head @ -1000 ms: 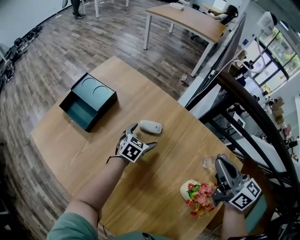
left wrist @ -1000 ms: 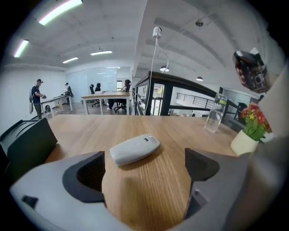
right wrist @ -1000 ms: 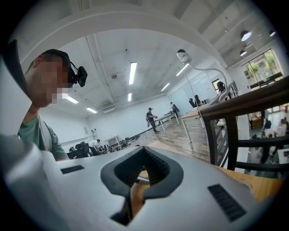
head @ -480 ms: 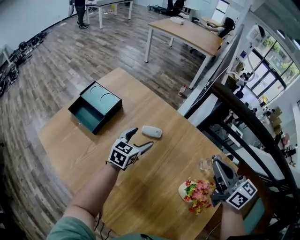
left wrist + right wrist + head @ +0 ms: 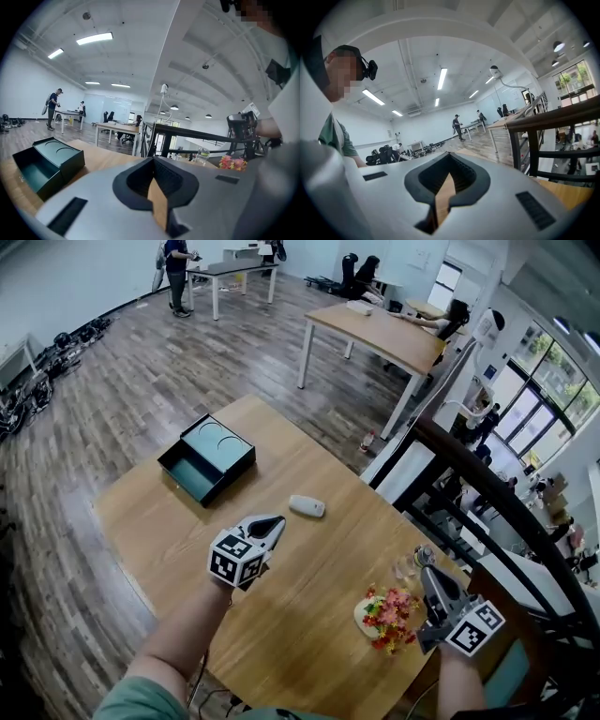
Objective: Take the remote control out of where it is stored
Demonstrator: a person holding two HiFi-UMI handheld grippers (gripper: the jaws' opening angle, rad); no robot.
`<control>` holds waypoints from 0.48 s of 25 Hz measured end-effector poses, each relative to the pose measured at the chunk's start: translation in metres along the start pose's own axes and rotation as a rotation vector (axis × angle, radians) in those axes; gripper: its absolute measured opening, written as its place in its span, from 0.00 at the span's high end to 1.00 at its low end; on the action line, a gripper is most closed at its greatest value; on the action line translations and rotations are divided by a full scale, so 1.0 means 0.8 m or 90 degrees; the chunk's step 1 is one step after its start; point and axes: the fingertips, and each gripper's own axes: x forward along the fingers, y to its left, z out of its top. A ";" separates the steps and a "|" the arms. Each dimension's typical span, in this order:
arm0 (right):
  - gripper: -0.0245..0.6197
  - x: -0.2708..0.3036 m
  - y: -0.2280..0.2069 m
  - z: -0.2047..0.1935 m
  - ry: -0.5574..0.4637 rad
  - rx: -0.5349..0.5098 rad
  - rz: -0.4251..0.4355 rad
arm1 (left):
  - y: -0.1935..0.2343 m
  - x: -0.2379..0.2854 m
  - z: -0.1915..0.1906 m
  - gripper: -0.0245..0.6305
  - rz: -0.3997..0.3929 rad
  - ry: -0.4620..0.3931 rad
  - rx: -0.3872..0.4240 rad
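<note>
The white remote control (image 5: 307,506) lies flat on the wooden table (image 5: 150,512), out in the open to the right of the dark green storage box (image 5: 208,460), whose drawer stands pulled out. My left gripper (image 5: 267,526) hovers above the table just short of the remote, not touching it. Its jaws have just been closing and are shut with nothing between them, as the left gripper view (image 5: 152,161) confirms. The box (image 5: 47,164) shows at that view's left. My right gripper (image 5: 424,575) is held at the table's right end, shut and empty (image 5: 449,159).
A small pot of red and yellow flowers (image 5: 384,615) and a clear glass (image 5: 405,566) stand beside the right gripper. A dark railing (image 5: 487,493) runs along the table's far right side. Other desks and people are further back in the room.
The left gripper has lifted away from the remote and its open jaws have closed on nothing. The remote stays on the table. The right gripper has shifted slightly.
</note>
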 end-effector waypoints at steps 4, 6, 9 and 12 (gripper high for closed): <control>0.96 -0.041 0.014 0.008 -0.015 -0.009 0.012 | -0.045 -0.042 0.012 0.96 0.005 -0.019 -0.003; 0.96 -0.067 0.020 0.013 -0.024 -0.014 0.021 | -0.070 -0.064 0.020 0.96 0.013 -0.028 -0.002; 0.96 -0.127 0.024 0.014 -0.029 -0.011 0.031 | -0.132 -0.101 0.020 0.96 0.028 -0.032 -0.011; 0.96 -0.198 0.025 0.007 -0.024 -0.001 0.035 | -0.212 -0.144 0.010 0.96 0.043 -0.030 -0.022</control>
